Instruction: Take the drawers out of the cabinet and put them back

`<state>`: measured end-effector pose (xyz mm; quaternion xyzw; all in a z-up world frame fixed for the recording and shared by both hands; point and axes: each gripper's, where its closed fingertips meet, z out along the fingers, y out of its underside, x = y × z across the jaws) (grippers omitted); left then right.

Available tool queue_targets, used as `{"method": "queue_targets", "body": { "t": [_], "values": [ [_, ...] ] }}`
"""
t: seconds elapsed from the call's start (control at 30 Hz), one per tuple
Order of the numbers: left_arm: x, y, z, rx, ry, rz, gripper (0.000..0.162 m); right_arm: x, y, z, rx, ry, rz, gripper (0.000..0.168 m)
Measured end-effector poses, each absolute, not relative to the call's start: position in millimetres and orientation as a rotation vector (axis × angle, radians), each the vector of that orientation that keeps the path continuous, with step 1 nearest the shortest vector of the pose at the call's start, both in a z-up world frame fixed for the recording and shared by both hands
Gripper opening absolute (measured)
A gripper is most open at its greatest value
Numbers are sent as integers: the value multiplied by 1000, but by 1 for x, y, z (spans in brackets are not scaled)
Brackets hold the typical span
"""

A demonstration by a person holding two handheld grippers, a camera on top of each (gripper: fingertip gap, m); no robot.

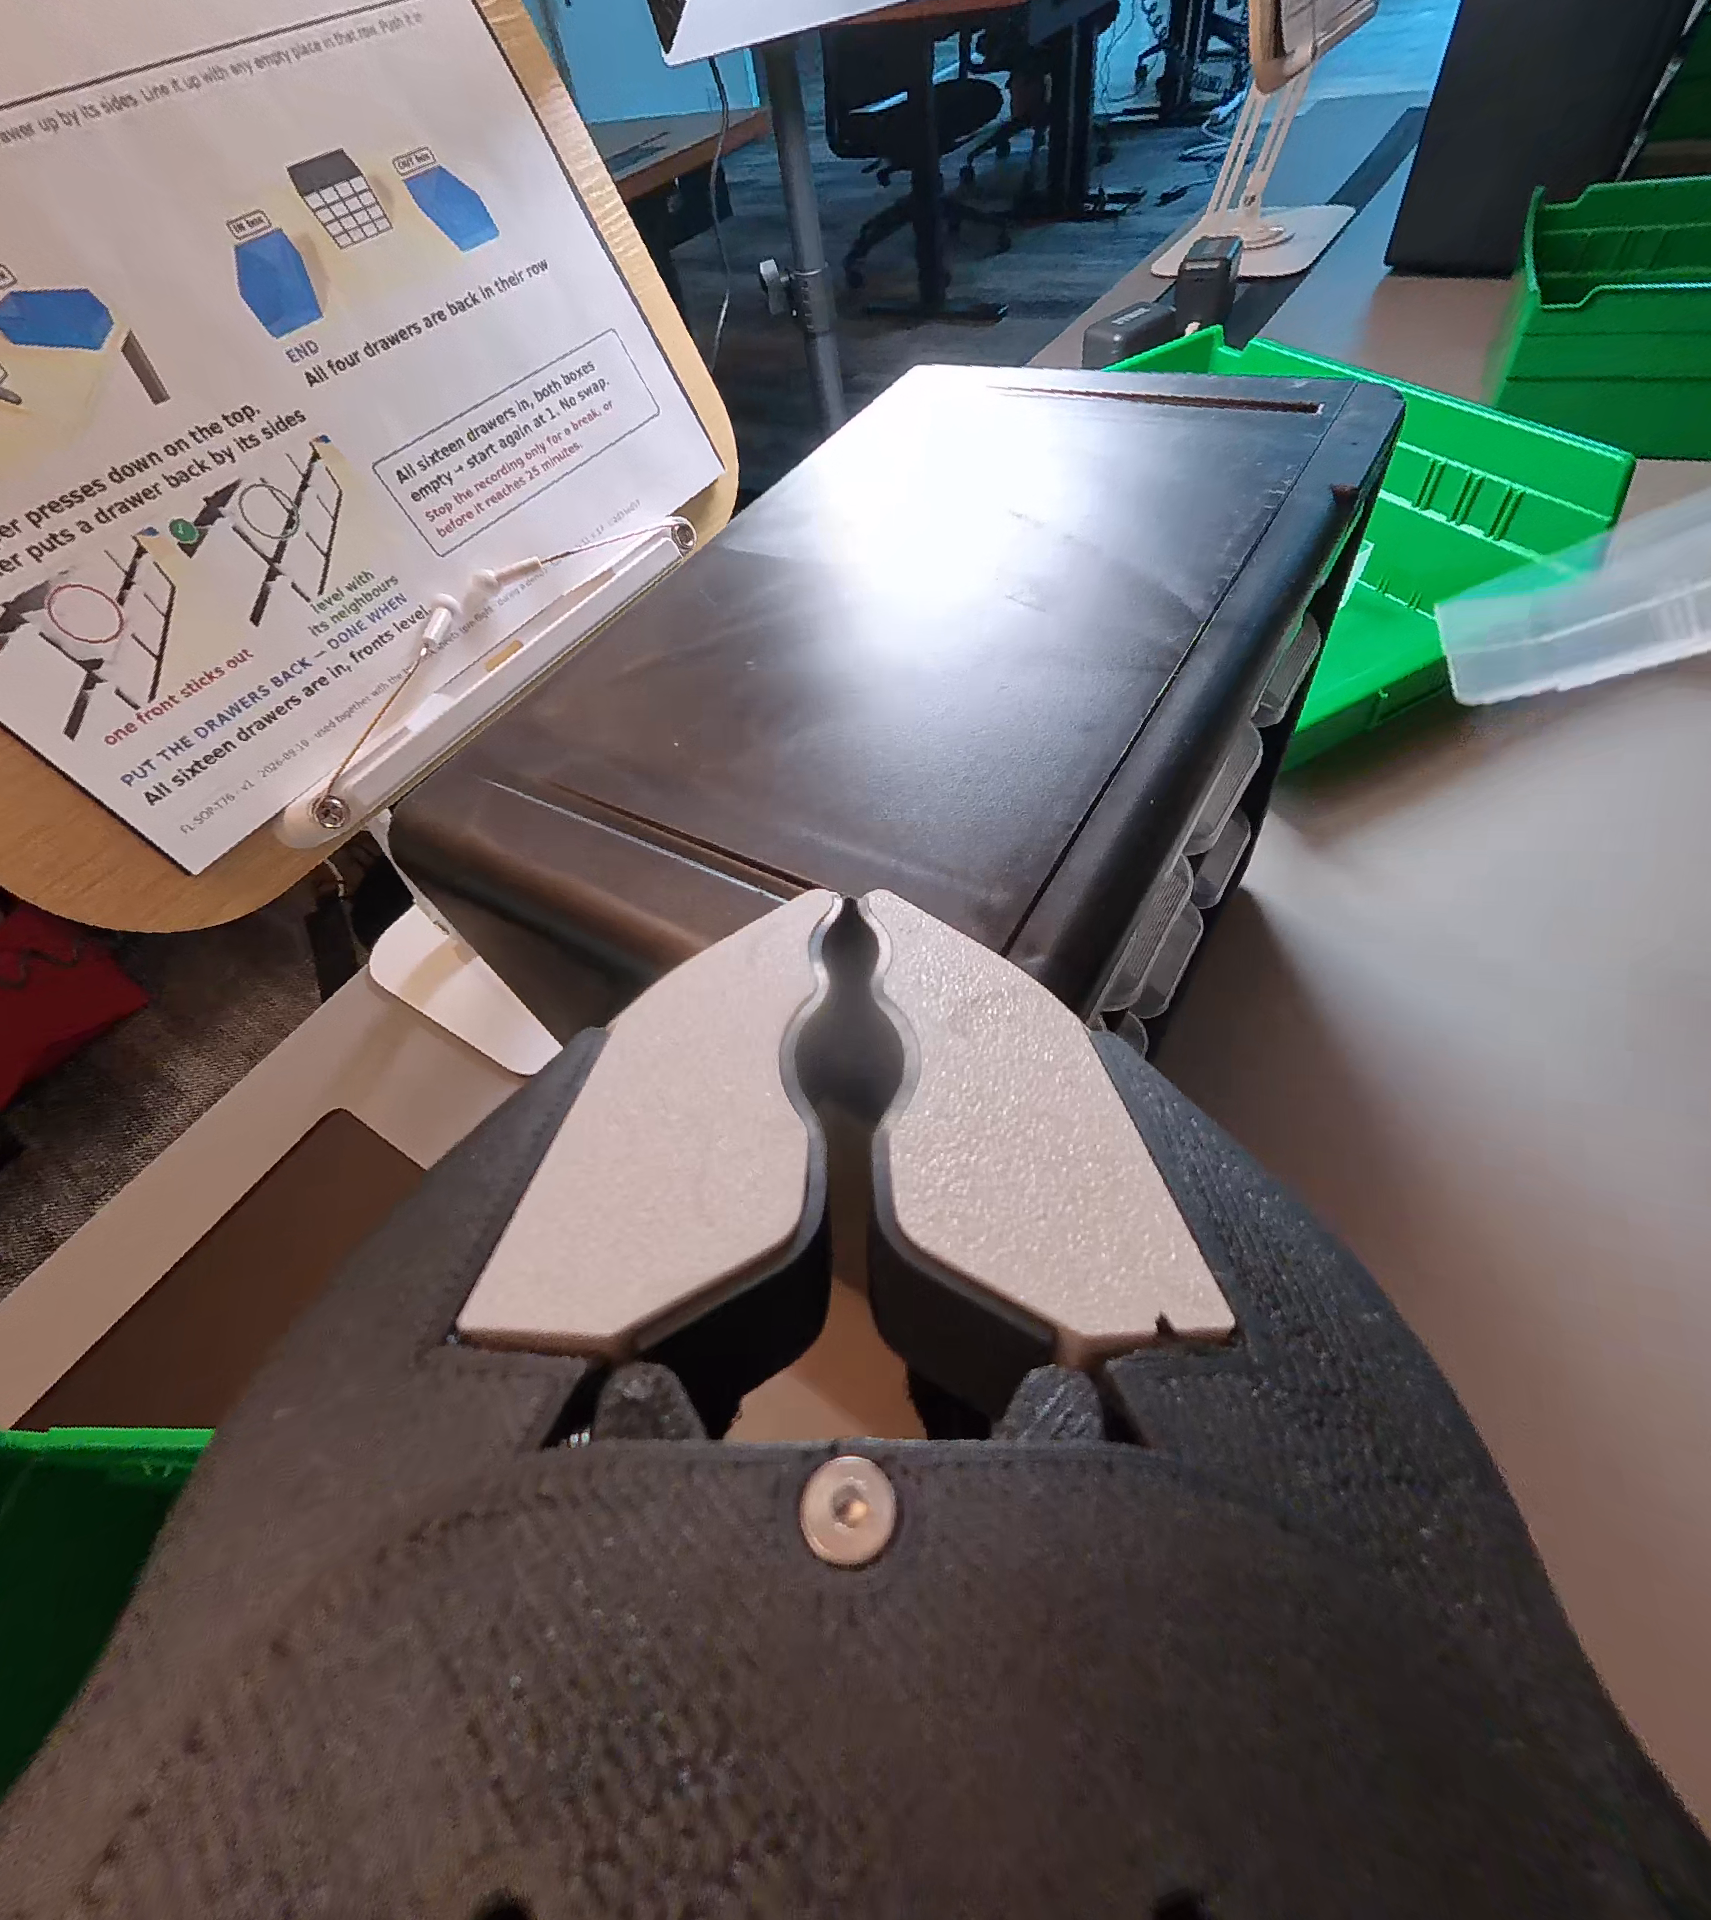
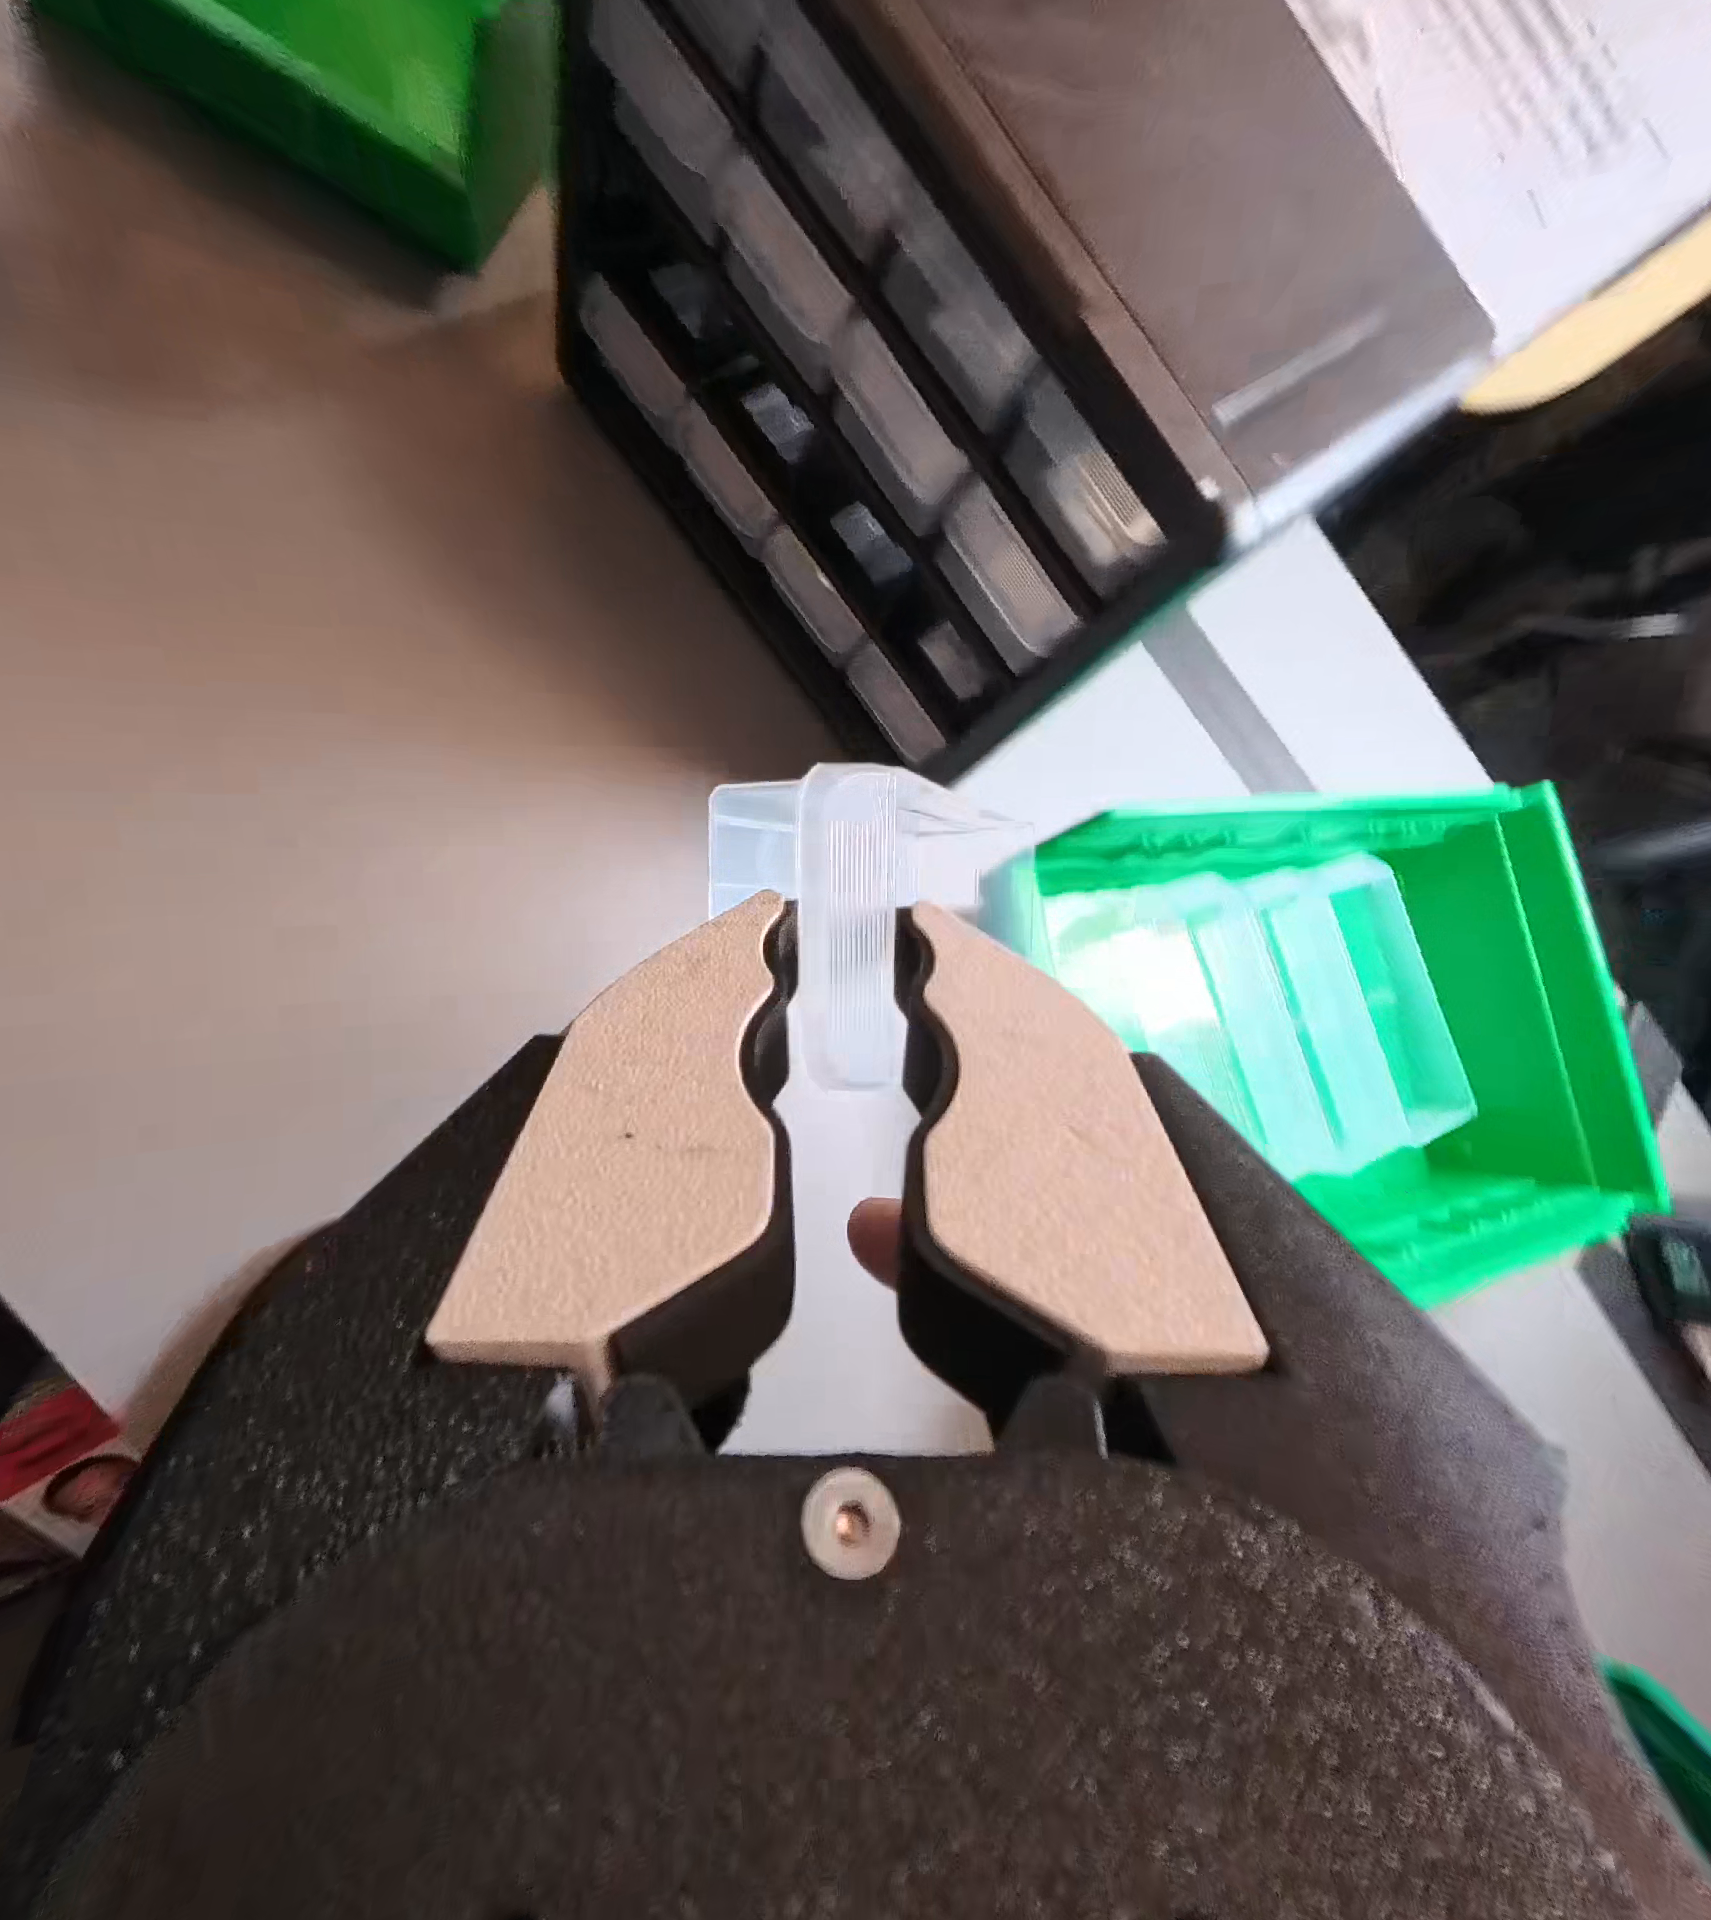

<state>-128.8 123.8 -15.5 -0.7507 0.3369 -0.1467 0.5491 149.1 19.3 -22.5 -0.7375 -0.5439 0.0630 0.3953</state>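
Clear plastic marks the task's thing — a small see-through drawer (image 2: 856, 883) clamped by its front tab between the tan fingers (image 2: 643, 1122) of the right gripper (image 2: 846, 914), held out in the air in front of that claw. Beyond its tips and up to the left stands the black cabinet (image 2: 934, 436), its grid of slots partly filled with clear drawers, several slots dark. To the right of the claw lies a green bin (image 2: 1537, 997) with more clear drawers inside. The left gripper (image 1: 849, 909) has its fingers brought together with nothing between them — its tips sit at the near edge of the cabinet's top (image 1: 934, 644). Left of that claw leans an instruction sheet (image 1: 238, 395) on a board; to the right lie green bins (image 1: 1453, 582) on the grey table (image 1: 1505, 1091).
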Motion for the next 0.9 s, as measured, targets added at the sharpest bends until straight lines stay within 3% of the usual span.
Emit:
{"method": "queue_targets", "body": {
  "t": [0.27, 0.43, 0.9],
  "values": [
    [-129, 124, -15, -1777, 804, -329, 0, 219, 99, -51, -2271, -1101, -240, 17],
    [-129, 124, -15, -1776, 809, -314, 0, 225, 144, -91, -2447, -971, -271, 17],
    [-128, 124, -15, -1769, 806, -381, 0, 175, 209, -157, -2335, -922, -191, 19]
  ]
}}
